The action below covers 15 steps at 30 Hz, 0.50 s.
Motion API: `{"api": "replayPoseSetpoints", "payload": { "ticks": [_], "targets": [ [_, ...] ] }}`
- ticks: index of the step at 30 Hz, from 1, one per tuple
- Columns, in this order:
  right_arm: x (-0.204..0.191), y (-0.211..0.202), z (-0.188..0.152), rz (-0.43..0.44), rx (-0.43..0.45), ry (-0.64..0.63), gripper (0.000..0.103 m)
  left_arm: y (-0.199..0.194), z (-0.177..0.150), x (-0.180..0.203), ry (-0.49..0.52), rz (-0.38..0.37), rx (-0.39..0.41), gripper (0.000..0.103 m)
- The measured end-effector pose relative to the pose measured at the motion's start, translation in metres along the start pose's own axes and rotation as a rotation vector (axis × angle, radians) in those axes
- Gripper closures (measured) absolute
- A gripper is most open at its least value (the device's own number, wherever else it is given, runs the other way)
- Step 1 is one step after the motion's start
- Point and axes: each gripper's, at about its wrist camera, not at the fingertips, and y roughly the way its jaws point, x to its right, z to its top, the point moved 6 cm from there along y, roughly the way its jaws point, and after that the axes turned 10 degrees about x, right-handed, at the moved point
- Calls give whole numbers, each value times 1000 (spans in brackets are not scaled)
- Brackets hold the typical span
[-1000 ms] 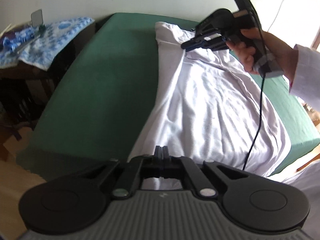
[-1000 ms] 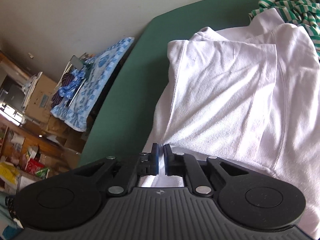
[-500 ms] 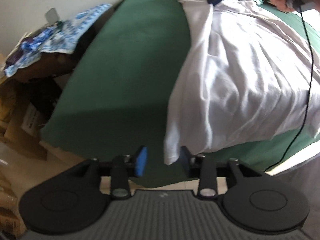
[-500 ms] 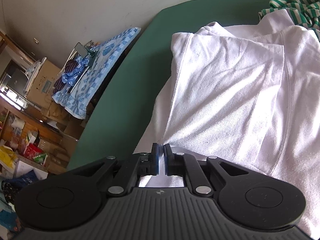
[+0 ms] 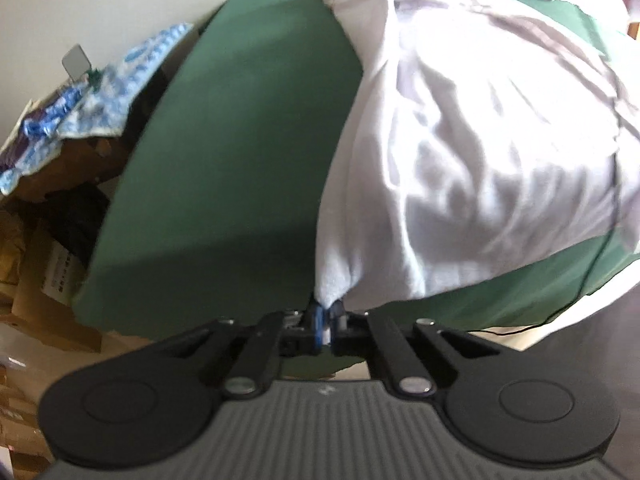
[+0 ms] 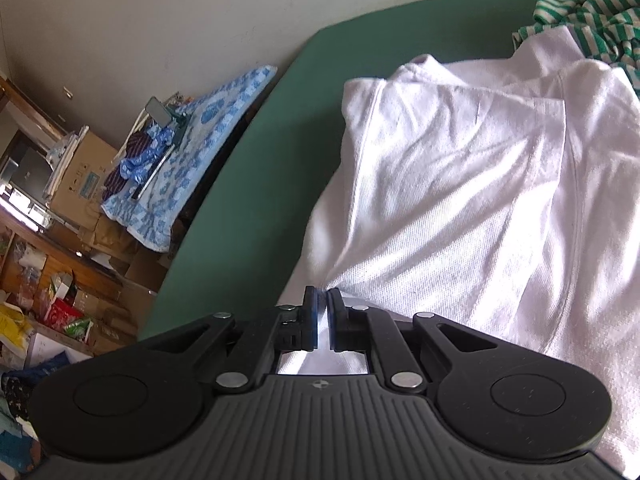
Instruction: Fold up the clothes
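White shirt [image 6: 460, 184] on green bed cover [image 6: 272, 152]; green-and-white striped garment [image 6: 588, 8] at 1 o'clock; blue-patterned cloth [image 6: 192, 136] at 9.

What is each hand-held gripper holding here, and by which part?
Both pinch the white shirt: the left hand-held gripper its near corner, the right hand-held gripper its edge further along.

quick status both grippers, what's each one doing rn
left gripper: jaws have just closed, pinching a corner of the white shirt.
right gripper: shut on the white shirt's edge.
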Motion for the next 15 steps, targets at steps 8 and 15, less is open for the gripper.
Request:
{"api": "replayPoseSetpoints", "payload": {
  "ticks": [8,15],
  "targets": [
    [-4,-7,10,-15,46,-72,98,-54,43,45,16,-91,104,102],
    [10,-9,16,-31,47,-112,98,-52,56,102,40,-189,111,102]
  ]
}}
